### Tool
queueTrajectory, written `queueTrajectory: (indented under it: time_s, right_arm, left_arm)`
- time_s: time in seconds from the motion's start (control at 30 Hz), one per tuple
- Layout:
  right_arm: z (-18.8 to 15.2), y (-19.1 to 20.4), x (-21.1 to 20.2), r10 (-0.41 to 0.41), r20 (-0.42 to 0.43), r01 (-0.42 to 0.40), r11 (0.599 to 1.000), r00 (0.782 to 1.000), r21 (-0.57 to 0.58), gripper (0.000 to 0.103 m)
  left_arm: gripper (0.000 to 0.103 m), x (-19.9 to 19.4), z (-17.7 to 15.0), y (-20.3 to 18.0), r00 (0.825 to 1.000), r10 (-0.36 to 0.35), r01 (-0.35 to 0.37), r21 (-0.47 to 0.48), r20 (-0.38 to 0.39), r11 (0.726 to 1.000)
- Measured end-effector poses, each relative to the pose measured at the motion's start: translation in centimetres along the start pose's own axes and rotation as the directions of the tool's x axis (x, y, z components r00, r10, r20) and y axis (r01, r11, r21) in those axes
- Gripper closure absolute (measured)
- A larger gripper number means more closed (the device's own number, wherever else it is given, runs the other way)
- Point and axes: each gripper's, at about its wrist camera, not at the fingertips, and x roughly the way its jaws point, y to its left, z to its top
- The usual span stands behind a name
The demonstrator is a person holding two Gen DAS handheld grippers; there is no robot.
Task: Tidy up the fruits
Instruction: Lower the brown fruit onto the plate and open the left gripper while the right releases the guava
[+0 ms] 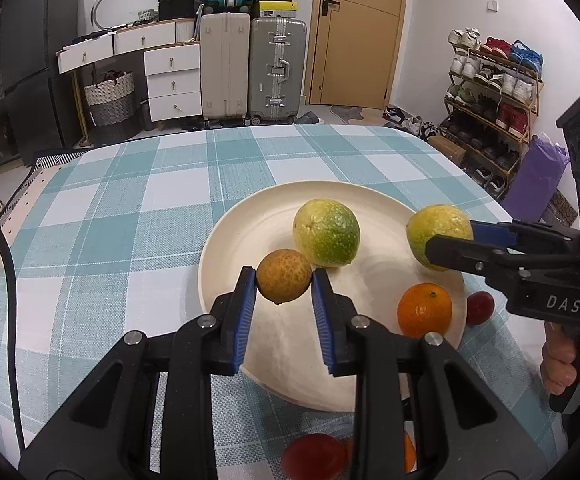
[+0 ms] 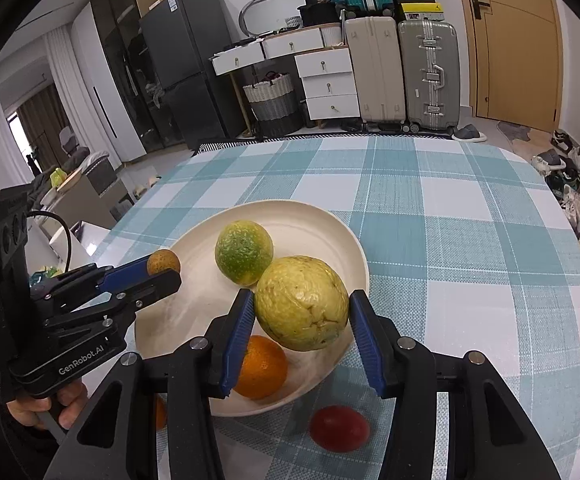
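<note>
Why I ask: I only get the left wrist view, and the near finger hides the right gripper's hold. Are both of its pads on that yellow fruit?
Observer: Yes. In the right wrist view, the right gripper has one blue pad on each side of the yellow fruit, about at its widest part.
Operator: And the red fruit past the plate, which is half hidden for me?
Observer: The red fruit lies whole on the tablecloth, just beside the plate rim. I cannot tell whether it touches the rim.
Operator: How does my left grip look side-on?
Observer: The small brown fruit sits at the very fingertips of the left gripper, not deep between them.
</note>
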Motion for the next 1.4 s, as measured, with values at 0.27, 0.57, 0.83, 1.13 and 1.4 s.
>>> queueTrajectory:
  time_s: [0.27, 0.57, 0.83, 1.13, 1.4]
  right_arm:
    - [0.0, 0.1, 1.1, 0.019, -0.034, -0.018, 1.0, 0.999, 0.019, 0.053]
    - [-0.1, 0.0, 1.5, -0.004, -0.04, 0.005, 0.999, 0.999, 0.032, 0.053]
    - [-0.1, -0.1, -0.4, -0.025, 0.003, 0.025, 0.999, 1.0, 0.032, 0.051]
    - [-1.8, -0.8, -3.1, -0.06, 0.0, 0.06, 0.998, 0.998, 0.031, 0.021]
    - [-2.4, -0.3, -5.0, -0.062, -0.01, 0.062, 0.998, 0.998, 0.034, 0.0]
  left_arm:
    - [0.077, 0.2, -0.2, -0.1, 1.0, -0.003, 0.003, 0.004, -0.012, 1.0]
    - [0.077, 0.3, -0.6, -0.5, 0.999, -0.017, 0.018, 0.017, -0.032, 1.0]
    - [0.077, -0.8, -0.7, -0.2, 0.999, -0.037, 0.037, 0.003, -0.009, 0.999]
    - [0.02, -4.1, -1.2, 0.0, 0.999, -0.004, 0.004, -0.004, 0.042, 1.0]
    - [0.001, -7.9, -2.2, 0.0, 0.997, 0.028, -0.028, -0.001, 0.077, 1.0]
